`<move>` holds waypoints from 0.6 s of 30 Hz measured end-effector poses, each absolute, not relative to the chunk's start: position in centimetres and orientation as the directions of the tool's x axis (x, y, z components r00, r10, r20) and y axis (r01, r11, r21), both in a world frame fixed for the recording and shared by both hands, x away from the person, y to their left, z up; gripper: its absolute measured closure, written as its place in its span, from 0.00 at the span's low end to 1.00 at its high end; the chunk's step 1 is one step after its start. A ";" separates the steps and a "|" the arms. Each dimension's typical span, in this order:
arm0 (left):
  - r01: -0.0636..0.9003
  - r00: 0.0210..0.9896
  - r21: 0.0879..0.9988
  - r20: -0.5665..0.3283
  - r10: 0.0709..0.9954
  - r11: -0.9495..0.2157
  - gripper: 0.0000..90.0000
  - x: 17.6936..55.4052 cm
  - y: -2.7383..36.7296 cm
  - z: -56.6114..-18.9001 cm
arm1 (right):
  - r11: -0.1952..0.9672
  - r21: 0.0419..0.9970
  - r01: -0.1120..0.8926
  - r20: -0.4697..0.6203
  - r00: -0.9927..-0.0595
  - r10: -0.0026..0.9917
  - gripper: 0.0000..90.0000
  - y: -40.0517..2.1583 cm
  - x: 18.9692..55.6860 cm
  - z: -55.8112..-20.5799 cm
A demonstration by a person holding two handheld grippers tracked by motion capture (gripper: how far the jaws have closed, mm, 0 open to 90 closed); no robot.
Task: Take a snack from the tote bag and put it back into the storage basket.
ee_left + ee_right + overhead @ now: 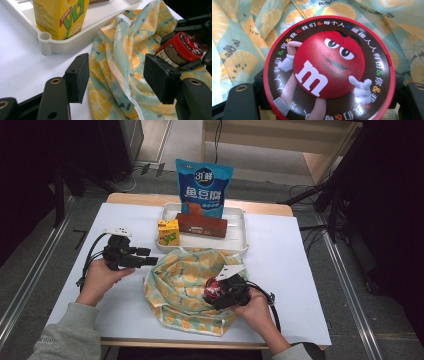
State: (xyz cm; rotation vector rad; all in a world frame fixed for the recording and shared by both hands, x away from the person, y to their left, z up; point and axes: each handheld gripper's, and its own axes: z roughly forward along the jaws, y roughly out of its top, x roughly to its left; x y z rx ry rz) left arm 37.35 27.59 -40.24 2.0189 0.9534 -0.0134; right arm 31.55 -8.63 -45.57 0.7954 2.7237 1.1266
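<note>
White table (300, 270) under us, grey floor around it, cables trailing on both sides. We count one lemon-print cloth bag (185, 280), bunched open near the front edge; one white tray (240, 227) just behind it, holding three items: one yellow drink carton (168, 231) at its left end, one brown box (201, 225) in the middle, one blue snack pouch (204, 182) standing upright behind the box. One red-lidded candy tub (212, 289) sits clamped between the jaws of our right gripper (220, 292), over the bag's right half; in the right gripper view the lid faces the camera with a jaw on each side. Our left gripper (147, 256) has its jaws wide apart, holding nothing, just beside the bag's left edge; in the left gripper view its pads (83, 77) straddle the cloth without pinching it.
</note>
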 end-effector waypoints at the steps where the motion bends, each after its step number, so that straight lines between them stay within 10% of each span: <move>1: 0.627 0.706 0.709 -0.343 0.619 -0.322 0.42 37.3 27.6 -40.2 | 0.592 0.681 0.431 0.116 -0.861 0.495 0.26 -8.7 31.6 -45.6; 18: 0.632 0.709 0.704 -0.356 0.609 -0.324 0.42 37.4 27.5 -40.3 | 0.581 0.672 0.460 0.160 -0.856 0.491 0.29 -8.9 32.4 -44.6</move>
